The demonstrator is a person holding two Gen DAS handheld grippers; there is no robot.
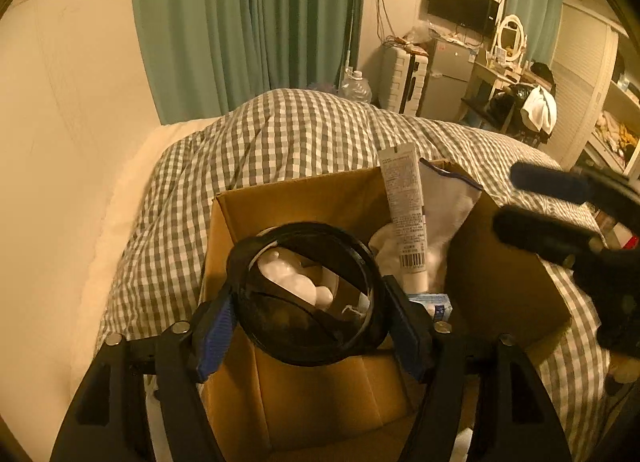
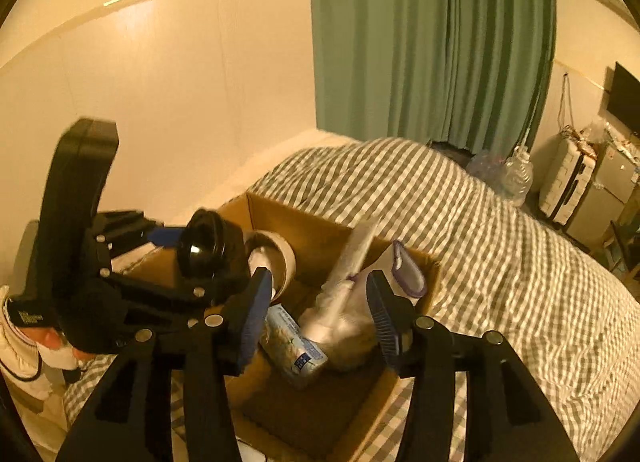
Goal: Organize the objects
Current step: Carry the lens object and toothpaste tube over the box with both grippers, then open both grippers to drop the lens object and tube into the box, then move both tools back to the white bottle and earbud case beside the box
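An open cardboard box [image 1: 304, 198] sits on a checked bed cover. My left gripper [image 1: 308, 318] is shut on a round black lid-like ring [image 1: 304, 294] and holds it over the box's near left part; in the right wrist view it shows as a dark round object [image 2: 208, 250] in that gripper. Inside the box lie a white tube [image 1: 404, 218], a white cloth pouch [image 1: 444, 198], a white lumpy item [image 1: 296, 282], a tape roll [image 2: 276, 258] and a small blue-labelled packet [image 2: 296, 346]. My right gripper [image 2: 316, 322] is open and empty above the box's near side.
The checked duvet [image 1: 296, 134] covers the bed around the box. A cream wall runs along the left. Green curtains [image 1: 248, 22] hang behind. A suitcase, small fridge [image 1: 448, 74], desk with mirror and shelves stand at the far right.
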